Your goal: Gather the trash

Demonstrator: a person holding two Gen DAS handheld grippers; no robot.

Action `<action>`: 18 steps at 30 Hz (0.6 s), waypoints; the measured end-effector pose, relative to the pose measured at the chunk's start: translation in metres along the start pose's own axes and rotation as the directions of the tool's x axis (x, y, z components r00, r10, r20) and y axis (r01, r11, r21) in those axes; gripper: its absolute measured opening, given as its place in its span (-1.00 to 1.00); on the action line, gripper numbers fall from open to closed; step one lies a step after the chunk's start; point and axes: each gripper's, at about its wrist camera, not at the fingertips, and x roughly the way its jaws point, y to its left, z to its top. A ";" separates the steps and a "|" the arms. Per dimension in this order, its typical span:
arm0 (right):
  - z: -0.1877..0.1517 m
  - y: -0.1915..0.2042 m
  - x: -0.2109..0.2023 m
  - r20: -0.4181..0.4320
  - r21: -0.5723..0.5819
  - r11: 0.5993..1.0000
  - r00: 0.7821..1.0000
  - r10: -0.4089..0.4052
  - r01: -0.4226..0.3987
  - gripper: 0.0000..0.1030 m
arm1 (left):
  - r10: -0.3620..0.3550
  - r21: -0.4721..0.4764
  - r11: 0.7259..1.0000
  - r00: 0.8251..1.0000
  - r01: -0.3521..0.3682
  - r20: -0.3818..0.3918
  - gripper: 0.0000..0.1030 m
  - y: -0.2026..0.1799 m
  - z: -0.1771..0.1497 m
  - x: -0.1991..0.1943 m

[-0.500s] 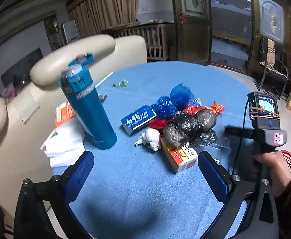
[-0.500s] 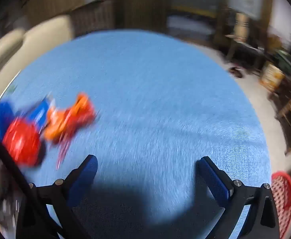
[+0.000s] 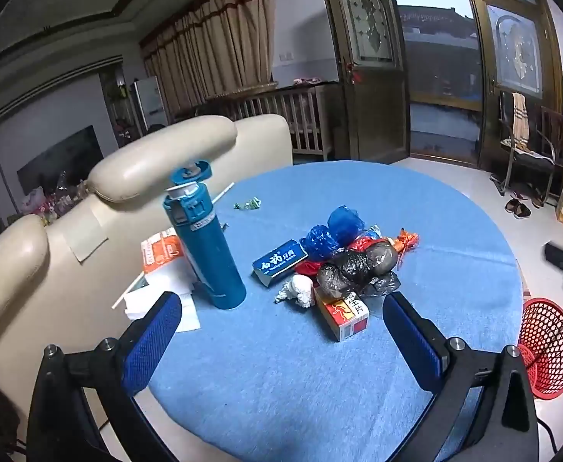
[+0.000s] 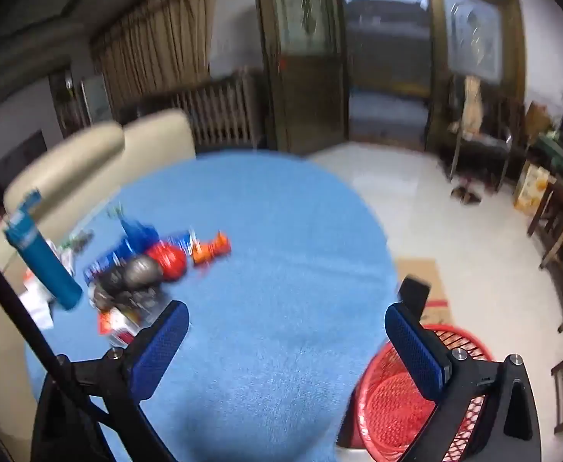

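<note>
- The table (image 3: 358,377) filled the space between and ahead of both sets of fingers; you held each tool tilted down at it, which I judge kept the trash in sight.
- The red basket (image 4: 393,396) sat on the floor behind your right gripper's (image 4: 287,350) right finger; only a sliver showed in the left view, far right of those fingers. Likely it stood there to receive the trash.
- The bottle (image 3: 208,246) stood upright ahead of your left gripper's (image 3: 281,338) left finger.
- The trash pile (image 3: 343,265), bags, boxes and a tissue wad, lay ahead between the left fingers, sharp there; the right view showed it blurred, beyond its left finger.
- Both grippers' fingers were spread wide, grasping nothing.
- Only the left view showed the small green wrapper (image 3: 247,204) clearly, far ahead.
</note>
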 end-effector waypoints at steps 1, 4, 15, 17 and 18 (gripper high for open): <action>-0.002 0.002 -0.017 0.042 -0.006 1.000 0.999 0.013 -0.013 1.00 | 0.004 0.002 1.000 1.000 -0.004 0.003 1.00 0.000 0.000 -0.002; -0.007 0.010 -0.038 0.067 -0.017 0.997 0.995 0.072 -0.071 1.00 | 0.016 0.009 1.000 1.000 -0.016 0.007 1.00 0.001 -0.003 -0.008; -0.019 0.039 -0.035 0.050 -0.066 0.993 0.994 0.100 -0.097 1.00 | 0.044 0.009 0.999 0.999 -0.044 0.005 1.00 0.009 -0.009 -0.011; -0.017 0.045 -0.036 0.053 -0.070 0.992 0.992 0.112 -0.108 1.00 | 0.048 0.007 0.999 0.999 -0.048 0.003 1.00 0.010 -0.011 -0.010; -0.019 0.048 -0.036 0.059 -0.073 0.992 0.992 0.110 -0.106 1.00 | 0.049 0.007 0.999 0.999 -0.049 0.001 1.00 0.010 -0.011 -0.010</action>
